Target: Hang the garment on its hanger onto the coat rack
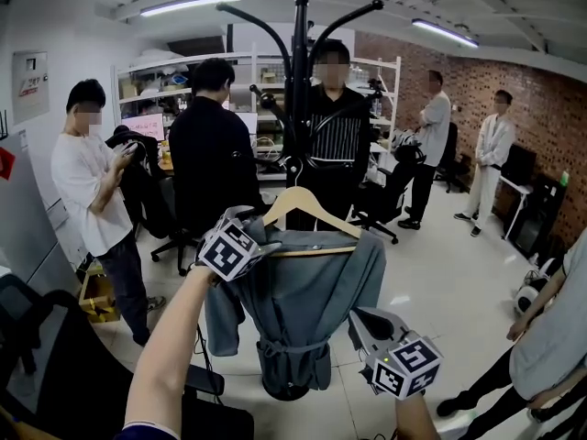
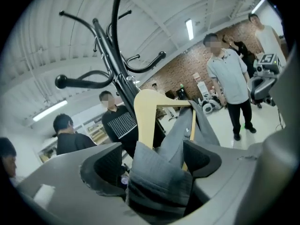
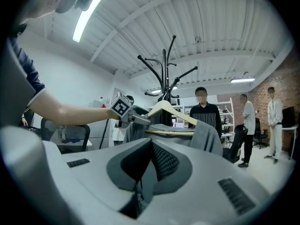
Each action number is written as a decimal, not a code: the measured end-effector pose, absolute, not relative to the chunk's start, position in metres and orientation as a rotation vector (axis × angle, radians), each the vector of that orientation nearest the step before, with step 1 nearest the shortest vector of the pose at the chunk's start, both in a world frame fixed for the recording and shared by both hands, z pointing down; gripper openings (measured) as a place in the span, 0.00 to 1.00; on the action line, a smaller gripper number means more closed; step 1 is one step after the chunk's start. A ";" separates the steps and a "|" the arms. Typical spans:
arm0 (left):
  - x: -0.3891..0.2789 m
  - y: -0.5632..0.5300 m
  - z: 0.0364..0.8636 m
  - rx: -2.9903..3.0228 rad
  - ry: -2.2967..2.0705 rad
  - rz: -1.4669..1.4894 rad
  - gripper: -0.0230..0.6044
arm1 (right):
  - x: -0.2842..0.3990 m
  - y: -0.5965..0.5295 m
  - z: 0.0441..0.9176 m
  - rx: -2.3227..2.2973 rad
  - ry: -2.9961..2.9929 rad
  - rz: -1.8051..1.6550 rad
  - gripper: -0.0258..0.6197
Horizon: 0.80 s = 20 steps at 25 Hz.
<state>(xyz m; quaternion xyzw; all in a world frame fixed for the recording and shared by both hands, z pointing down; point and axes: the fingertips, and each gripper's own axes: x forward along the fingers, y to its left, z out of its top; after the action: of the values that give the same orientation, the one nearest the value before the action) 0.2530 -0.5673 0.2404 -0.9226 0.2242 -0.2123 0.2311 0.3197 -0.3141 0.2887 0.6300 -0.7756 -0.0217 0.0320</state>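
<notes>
While the grey garment (image 1: 303, 291), tied with a belt at its middle, hangs on a light wooden hanger (image 1: 312, 207) against the black coat rack (image 1: 301, 62), our left tool (image 2: 154, 165) stands wide apart around its ten o'clock shoulder, and our right tool (image 3: 149, 168) pinches its cloth at four o'clock.

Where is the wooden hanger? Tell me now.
Head view, centre: the wooden hanger carries the grey garment, directly in front of the black coat rack, with the left gripper at its left end.
</notes>
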 end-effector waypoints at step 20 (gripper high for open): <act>0.211 -0.383 0.346 -2.997 0.871 -0.267 0.04 | 0.289 -0.323 0.336 1.805 -2.475 0.059 0.06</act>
<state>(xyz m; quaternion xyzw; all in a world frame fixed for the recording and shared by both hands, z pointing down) 0.2108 -0.3835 0.3459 -0.9568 0.2780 -0.0854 0.0047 0.2893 -0.3226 0.3358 0.5887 -0.8072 0.0191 0.0389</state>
